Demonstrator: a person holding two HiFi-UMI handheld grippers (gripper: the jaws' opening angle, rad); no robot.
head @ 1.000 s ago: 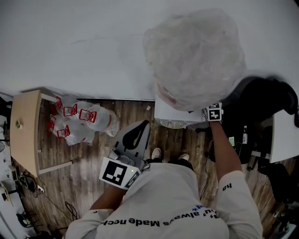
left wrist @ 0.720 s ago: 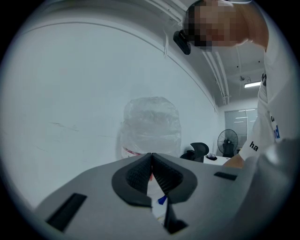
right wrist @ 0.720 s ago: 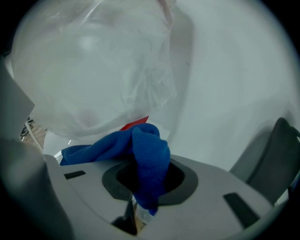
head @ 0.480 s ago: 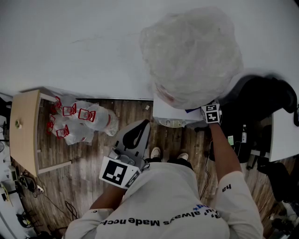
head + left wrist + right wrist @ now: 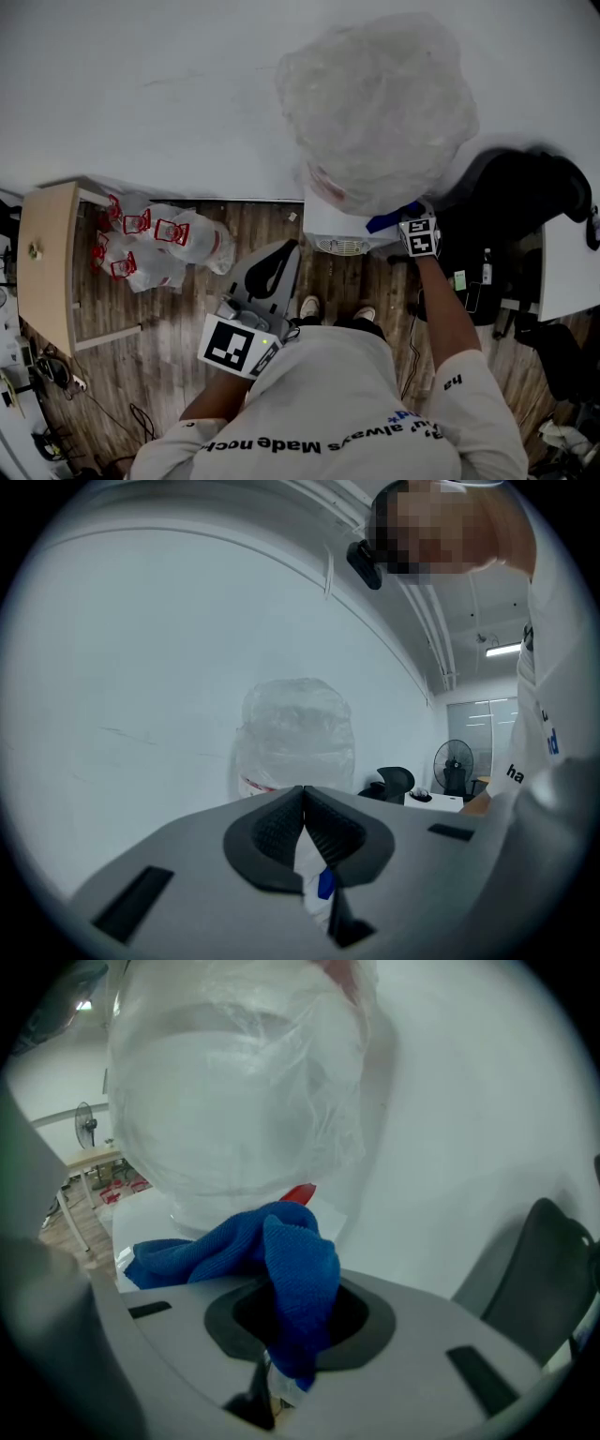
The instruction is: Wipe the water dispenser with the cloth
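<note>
Right now my right gripper (image 5: pixel 286 1326) is clamped on a bunched fold of the blue cloth (image 5: pixel 234 1246). The rest of the cloth spills forward onto the top of the water dispenser (image 5: pixel 333 225), just below its plastic-wrapped bottle (image 5: pixel 375 112). My left gripper (image 5: pixel 304 822) is drawn in near my body, jaws pressed together with nothing held.

My main worry is the grip. Only a narrow fold sits between the jaws, so dragging hard across the white top could pull the cloth free. I also think the loose wrap on the bottle could snag on the cloth or the gripper if I sweep too high. A firm sideways push there might rock the bottle on its seat.

For room, the wall (image 5: pixel 141 84) runs right behind the dispenser, so the far side is closed to me. The black chair (image 5: pixel 511 202) stands just beside the dispenser on the right, close to my right arm. I judge a wide stroke that way would bump it. The near side is open wooden floor (image 5: pixel 187 319) where I stand. On the left the floor stays open. The bags (image 5: pixel 159 244) with red print lie well apart from the dispenser, so strokes toward the left and down the front look freest.
</note>
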